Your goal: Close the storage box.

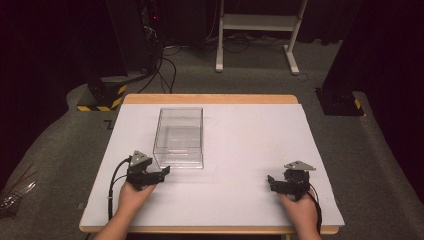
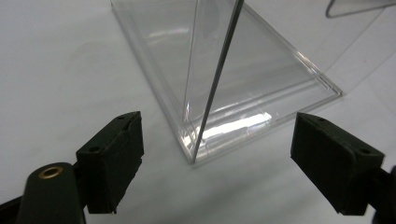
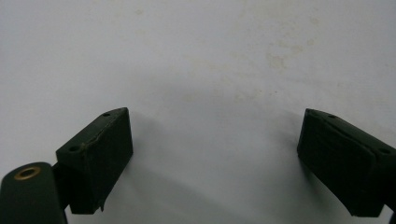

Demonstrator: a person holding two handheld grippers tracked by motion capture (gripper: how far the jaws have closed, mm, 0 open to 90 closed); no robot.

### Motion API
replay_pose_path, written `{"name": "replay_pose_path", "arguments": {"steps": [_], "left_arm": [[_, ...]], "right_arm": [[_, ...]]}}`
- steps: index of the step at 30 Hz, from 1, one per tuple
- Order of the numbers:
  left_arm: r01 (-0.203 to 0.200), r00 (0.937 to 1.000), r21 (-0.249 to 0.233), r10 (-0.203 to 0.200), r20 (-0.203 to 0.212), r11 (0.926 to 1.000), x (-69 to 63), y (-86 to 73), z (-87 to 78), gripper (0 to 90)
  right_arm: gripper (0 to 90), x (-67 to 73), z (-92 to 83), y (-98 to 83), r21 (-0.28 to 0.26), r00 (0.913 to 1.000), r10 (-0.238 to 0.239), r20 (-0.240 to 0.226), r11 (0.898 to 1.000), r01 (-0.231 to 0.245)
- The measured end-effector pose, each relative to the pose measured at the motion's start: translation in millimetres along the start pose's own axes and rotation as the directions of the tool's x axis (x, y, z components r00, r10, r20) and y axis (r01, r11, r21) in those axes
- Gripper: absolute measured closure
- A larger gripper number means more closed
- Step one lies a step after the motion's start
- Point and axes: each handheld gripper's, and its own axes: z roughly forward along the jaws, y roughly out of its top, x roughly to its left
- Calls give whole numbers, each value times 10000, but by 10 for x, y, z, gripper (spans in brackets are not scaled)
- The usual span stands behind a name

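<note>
Clear plastic box [image 1: 179,137] sits left of centre on the white bench [image 1: 240,150], and the left claw [image 2: 215,154] hangs open just short of its near corner, touching nothing. Well apart, the right claw [image 3: 215,154] rests open over bare bench.

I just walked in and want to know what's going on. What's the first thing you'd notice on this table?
The see-through plastic box stands out first, sitting on the left half of the white table. Right at its near corner is the left gripper, its black jaws open and pointed at that corner without touching it. The right gripper rests far off on the right side of the table, open too, with nothing between its jaws.
</note>
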Motion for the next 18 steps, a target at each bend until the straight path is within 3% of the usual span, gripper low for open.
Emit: {"name": "replay_pose_path", "arguments": {"steps": [6,14,18], "left_arm": [[-91,9999,352,96,-138,9993,152,-147,-183,176],[383,9977,548,-352,-575,9978,406,-349,-401,178],[143,9953,621,-82,-968,9980,453,-395,-483,179]], "right_arm": [[102,0,-1,0,6,10000,-11,1,10000,11],[102,0,0,-1,5,10000,-9,7,10000,9],[102,1,0,-1,8,10000,-8,12,10000,8]]}}
